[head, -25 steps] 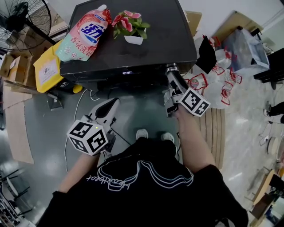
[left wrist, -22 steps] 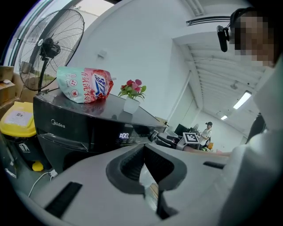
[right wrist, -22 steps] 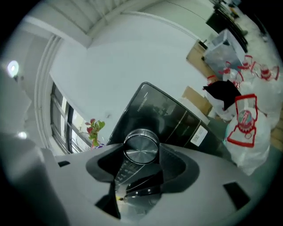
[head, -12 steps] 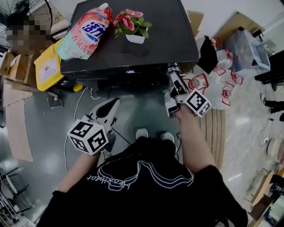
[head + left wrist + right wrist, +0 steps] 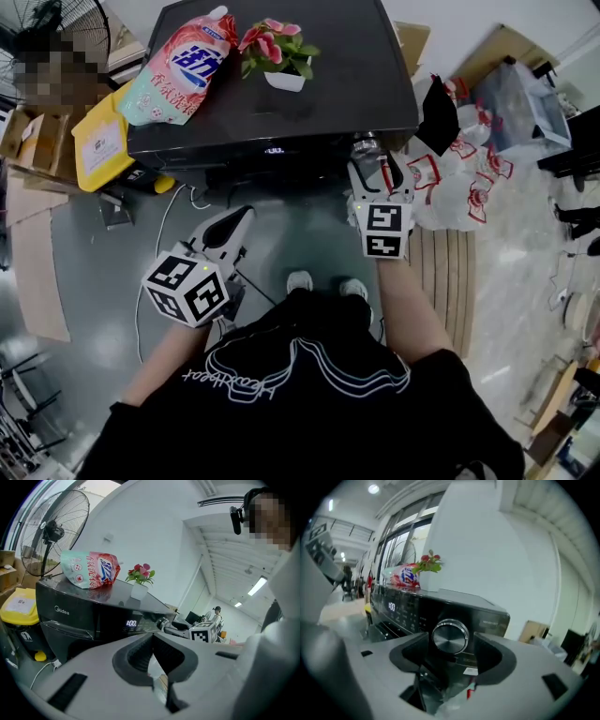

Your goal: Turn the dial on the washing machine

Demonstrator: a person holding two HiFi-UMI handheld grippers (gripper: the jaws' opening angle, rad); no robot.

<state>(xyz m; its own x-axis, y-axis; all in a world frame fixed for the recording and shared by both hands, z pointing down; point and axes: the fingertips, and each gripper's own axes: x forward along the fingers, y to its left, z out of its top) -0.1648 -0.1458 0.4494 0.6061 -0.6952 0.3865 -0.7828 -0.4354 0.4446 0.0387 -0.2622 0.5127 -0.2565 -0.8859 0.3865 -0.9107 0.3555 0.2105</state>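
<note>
At the lower left of the head view, the left claw (image 5: 242, 217) hangs with its jaws together and empty, short of the washing machine (image 5: 347, 75). Right of centre, the right claw (image 5: 376, 161) has just been opening. Its jaws stand apart on either side of the silver dial (image 5: 450, 637) on the machine's front panel, pads clear of it.

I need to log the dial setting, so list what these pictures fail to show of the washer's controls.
Dial setting, right gripper view: the dial has a plain metal face; the panel labels are too small and blurred.
Dial face, head view: turned away from the camera, under the washing machine's top edge, at the right gripper.
Display digits, right gripper view: blurred.
</note>
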